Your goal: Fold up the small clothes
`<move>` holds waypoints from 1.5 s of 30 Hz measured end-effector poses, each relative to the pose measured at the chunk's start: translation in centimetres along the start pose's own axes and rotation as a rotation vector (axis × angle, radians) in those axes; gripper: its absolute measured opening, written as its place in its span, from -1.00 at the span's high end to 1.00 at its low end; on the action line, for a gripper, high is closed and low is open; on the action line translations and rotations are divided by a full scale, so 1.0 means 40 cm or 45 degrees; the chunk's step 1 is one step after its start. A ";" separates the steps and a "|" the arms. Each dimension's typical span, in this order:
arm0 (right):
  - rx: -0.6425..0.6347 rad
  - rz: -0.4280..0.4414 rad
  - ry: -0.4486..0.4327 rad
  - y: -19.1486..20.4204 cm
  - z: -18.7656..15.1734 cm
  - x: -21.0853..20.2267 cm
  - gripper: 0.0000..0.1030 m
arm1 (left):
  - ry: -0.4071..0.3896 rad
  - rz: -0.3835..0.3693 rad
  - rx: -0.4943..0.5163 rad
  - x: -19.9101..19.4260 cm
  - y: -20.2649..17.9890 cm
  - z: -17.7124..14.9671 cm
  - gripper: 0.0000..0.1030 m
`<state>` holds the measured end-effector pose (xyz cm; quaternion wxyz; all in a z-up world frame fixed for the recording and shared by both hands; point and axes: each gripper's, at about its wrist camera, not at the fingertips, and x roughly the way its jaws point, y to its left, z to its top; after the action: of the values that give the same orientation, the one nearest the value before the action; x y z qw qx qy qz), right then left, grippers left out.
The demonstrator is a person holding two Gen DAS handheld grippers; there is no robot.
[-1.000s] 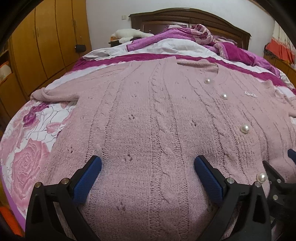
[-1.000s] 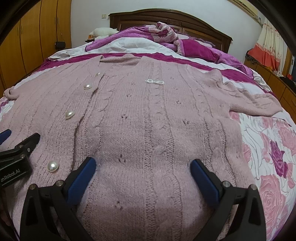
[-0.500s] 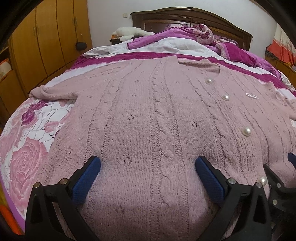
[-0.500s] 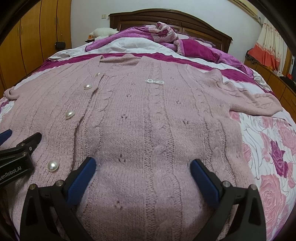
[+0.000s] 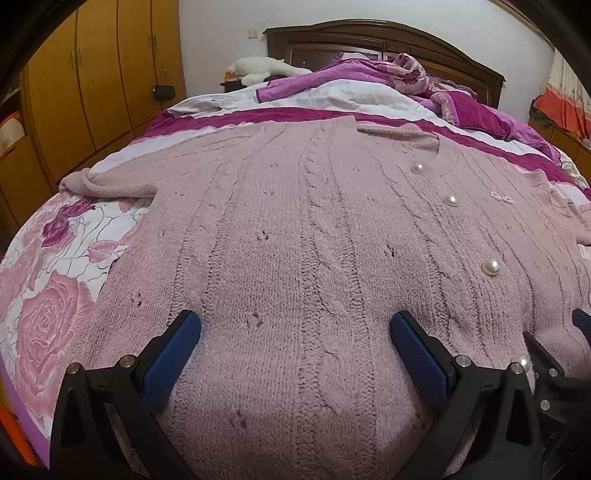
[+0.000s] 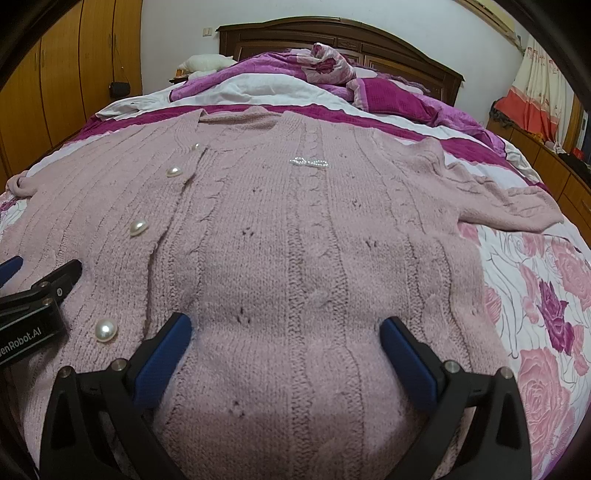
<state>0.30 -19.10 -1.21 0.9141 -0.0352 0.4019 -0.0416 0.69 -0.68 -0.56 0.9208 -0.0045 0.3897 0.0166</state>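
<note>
A pink cable-knit cardigan (image 5: 295, 229) (image 6: 303, 240) with pearl buttons lies flat and face up on the bed, sleeves spread to both sides. My left gripper (image 5: 295, 332) hovers open over the lower left half of the cardigan, blue pads wide apart, nothing between them. Over the lower right half my right gripper (image 6: 286, 332) is open too, holding nothing. The right gripper's finger shows at the right edge of the left wrist view, and the left gripper's finger (image 6: 55, 280) at the left edge of the right wrist view. A small bow brooch (image 6: 309, 162) sits on the chest.
The bed has a rose-print sheet (image 5: 48, 302) (image 6: 546, 302). A rumpled magenta and white quilt (image 5: 332, 96) is piled by the dark wooden headboard (image 6: 332, 33). Wooden wardrobes (image 5: 85, 74) stand left of the bed. A curtain and low cabinet (image 6: 554, 140) are on the right.
Both grippers have drifted slightly; the cardigan sits a little lower and nearer in the left wrist view. The jaws stay open and the cardigan has not moved.
</note>
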 end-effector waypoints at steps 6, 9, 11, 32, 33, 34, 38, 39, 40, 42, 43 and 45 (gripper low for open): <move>-0.002 -0.003 0.003 0.001 0.000 0.001 -0.99 | -0.004 -0.008 -0.006 -0.004 0.003 -0.002 -0.68; -0.002 -0.003 0.003 0.001 0.000 0.001 -0.99 | -0.008 -0.005 -0.007 -0.007 0.001 -0.002 -0.68; -0.002 -0.003 0.004 0.001 0.000 0.001 -0.99 | -0.009 -0.003 -0.007 -0.007 0.000 -0.001 -0.68; 0.010 -0.038 0.099 0.009 0.012 -0.007 -0.99 | 0.000 0.008 0.003 -0.009 0.001 0.004 -0.68; 0.034 -0.056 0.142 0.012 0.021 -0.008 -0.99 | 0.005 0.004 0.001 -0.008 0.004 0.006 -0.68; 0.049 -0.072 0.161 0.015 0.026 -0.011 -0.99 | 0.010 0.000 0.000 -0.008 0.004 0.008 -0.68; 0.094 -0.129 0.153 0.030 0.023 -0.023 -0.99 | 0.053 0.006 0.015 -0.004 0.003 0.021 -0.68; 0.101 -0.133 0.154 0.033 0.023 -0.026 -0.99 | 0.071 0.005 0.014 -0.003 0.006 0.028 -0.68; 0.110 -0.131 0.155 0.037 0.028 -0.032 -0.99 | 0.083 -0.001 0.009 -0.004 0.007 0.032 -0.67; 0.123 -0.101 0.139 0.045 0.036 -0.042 -0.98 | 0.109 -0.022 -0.013 -0.007 0.023 0.046 -0.62; 0.128 -0.082 0.129 0.050 0.041 -0.050 -0.98 | 0.122 -0.032 -0.017 -0.008 0.032 0.052 -0.59; 0.123 -0.063 0.105 0.064 0.048 -0.063 -0.98 | 0.133 -0.047 -0.010 -0.014 0.055 0.064 -0.53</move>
<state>0.14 -16.24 1.69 0.8960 0.0007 0.4359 -0.0848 2.07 1.56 1.65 0.8992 -0.0160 0.4372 0.0007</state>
